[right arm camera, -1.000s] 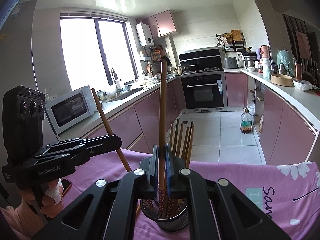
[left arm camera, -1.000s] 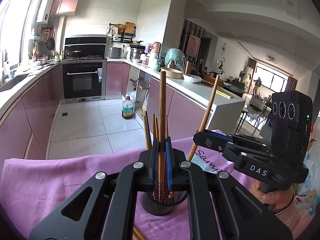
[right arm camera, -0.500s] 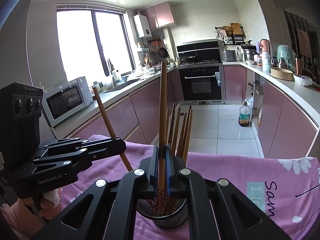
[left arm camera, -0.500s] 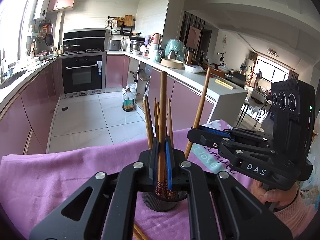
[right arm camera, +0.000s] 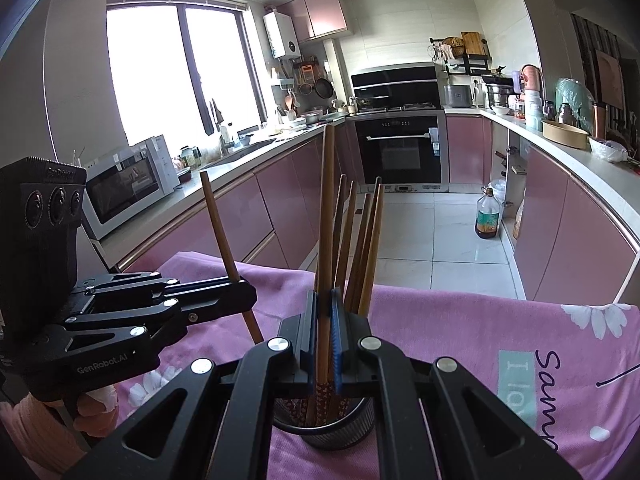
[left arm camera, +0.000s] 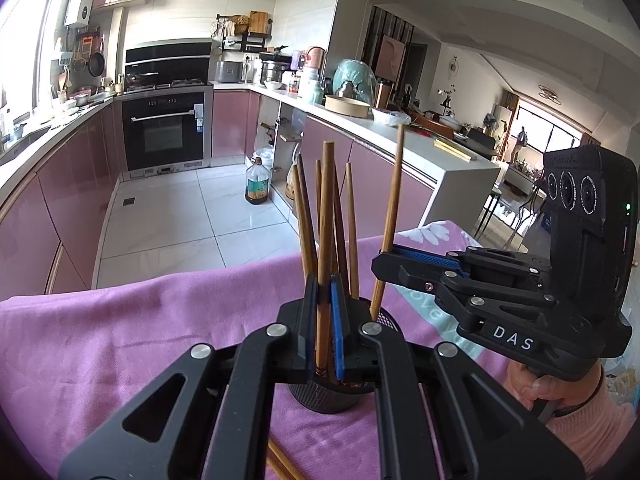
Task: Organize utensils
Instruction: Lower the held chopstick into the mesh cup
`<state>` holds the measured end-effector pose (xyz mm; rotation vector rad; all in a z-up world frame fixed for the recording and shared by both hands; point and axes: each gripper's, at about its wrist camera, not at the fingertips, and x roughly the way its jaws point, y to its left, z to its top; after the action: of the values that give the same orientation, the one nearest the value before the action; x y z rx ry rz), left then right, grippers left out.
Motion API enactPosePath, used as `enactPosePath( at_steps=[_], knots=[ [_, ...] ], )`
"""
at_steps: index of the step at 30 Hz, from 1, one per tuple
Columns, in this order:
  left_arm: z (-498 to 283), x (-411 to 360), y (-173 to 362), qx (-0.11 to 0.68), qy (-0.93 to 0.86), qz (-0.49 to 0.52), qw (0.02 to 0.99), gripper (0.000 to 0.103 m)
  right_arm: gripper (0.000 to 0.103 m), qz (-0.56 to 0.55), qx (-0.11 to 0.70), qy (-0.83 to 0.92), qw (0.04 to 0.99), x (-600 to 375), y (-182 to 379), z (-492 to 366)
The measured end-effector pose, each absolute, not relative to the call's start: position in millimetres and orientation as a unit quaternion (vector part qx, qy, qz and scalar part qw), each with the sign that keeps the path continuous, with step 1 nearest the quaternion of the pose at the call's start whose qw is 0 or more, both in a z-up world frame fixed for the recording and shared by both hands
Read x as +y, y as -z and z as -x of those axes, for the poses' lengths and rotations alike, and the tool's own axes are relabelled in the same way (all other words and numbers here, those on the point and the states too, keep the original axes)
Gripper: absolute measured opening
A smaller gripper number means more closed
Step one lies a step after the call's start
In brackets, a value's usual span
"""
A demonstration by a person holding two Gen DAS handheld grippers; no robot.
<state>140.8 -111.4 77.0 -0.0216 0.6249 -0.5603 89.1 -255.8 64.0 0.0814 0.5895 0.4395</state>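
A black mesh utensil holder (left arm camera: pixel 326 394) stands on the pink cloth and holds several brown chopsticks (left arm camera: pixel 304 220). My left gripper (left arm camera: pixel 325 322) is shut on one upright chopstick (left arm camera: pixel 326 208) whose lower end is inside the holder. My right gripper (right arm camera: pixel 325 332) is shut on another upright chopstick (right arm camera: pixel 328 200), its patterned end down in the holder (right arm camera: pixel 326 428). From the left wrist view the right gripper (left arm camera: pixel 384 268) shows beside the holder with its chopstick (left arm camera: pixel 390 216). From the right wrist view the left gripper (right arm camera: pixel 244 294) shows at left with its chopstick (right arm camera: pixel 220 224).
A pink cloth (left arm camera: pixel 120 328) with flower print and lettering (right arm camera: pixel 548 392) covers the table. Loose chopsticks (left arm camera: pixel 280 464) lie on it near the front edge. Behind is a kitchen with pink cabinets, an oven (left arm camera: pixel 166 132) and an oil bottle (left arm camera: pixel 256 186) on the floor.
Both grippers have come down with their chopsticks, so the tips sit deeper in the holder. The right gripper has moved closer to the holder.
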Motion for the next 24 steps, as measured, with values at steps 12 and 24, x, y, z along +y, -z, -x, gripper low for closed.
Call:
enactPosePath(
  at_steps=[12, 24],
  knots=[
    [-160.2, -104.6, -74.0, 0.315, 0.267, 0.014, 0.911, 0.007, 0.005, -0.041, 0.307, -0.210, 0.927, -252.1, -56.4, -101.2],
    [-179.4, -102.2, -65.9, 0.322, 0.249, 0.021, 0.913, 0.008, 0.005, -0.049, 0.316, -0.202, 0.926, -253.6, -50.5, -113.5]
  ],
)
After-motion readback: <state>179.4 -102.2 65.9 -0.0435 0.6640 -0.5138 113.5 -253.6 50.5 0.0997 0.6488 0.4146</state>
